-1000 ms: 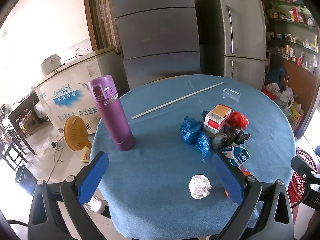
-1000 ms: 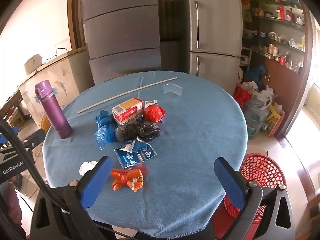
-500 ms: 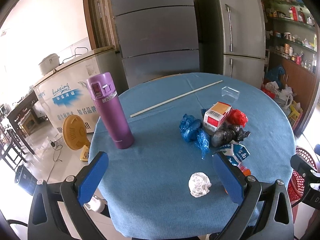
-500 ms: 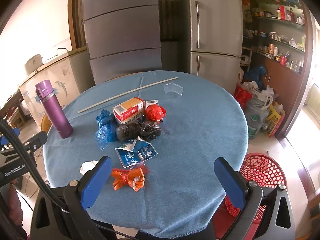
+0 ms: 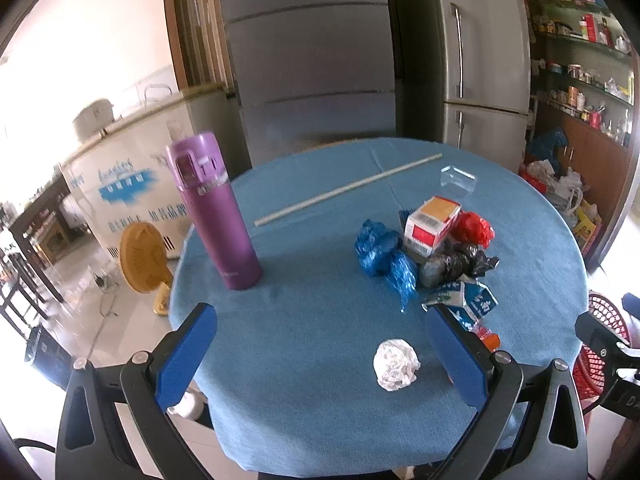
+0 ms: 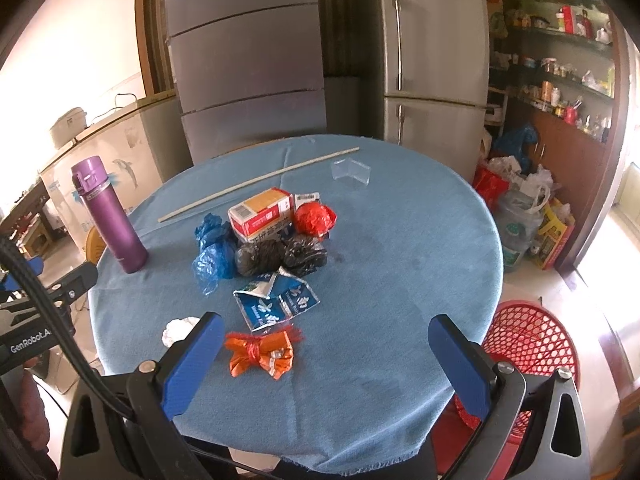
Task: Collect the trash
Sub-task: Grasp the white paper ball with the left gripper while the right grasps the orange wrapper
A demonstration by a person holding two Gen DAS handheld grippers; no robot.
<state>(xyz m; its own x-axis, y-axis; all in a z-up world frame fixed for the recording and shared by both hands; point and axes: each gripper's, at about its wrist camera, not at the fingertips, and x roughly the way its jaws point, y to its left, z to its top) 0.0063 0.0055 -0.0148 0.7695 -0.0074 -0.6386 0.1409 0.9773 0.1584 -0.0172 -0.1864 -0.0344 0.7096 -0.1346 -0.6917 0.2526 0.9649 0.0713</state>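
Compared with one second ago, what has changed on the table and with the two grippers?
Very little. The left gripper has eased slightly forward toward the table; the right gripper barely moved. Both stay open and empty. The trash pile, paper ball and bottle lie untouched.

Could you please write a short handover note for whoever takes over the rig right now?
Left gripper: open, empty, hovering at the near table edge by the white paper ball.
Right gripper: open, empty, nearest the orange wrapper.
Trash on the blue table: blue milk carton, black bag, blue bags, red bag, cardboard box.
Red basket stands on the floor to the right.
Done: nothing visibly collected.
Left: every piece. Purple bottle is probably not trash.
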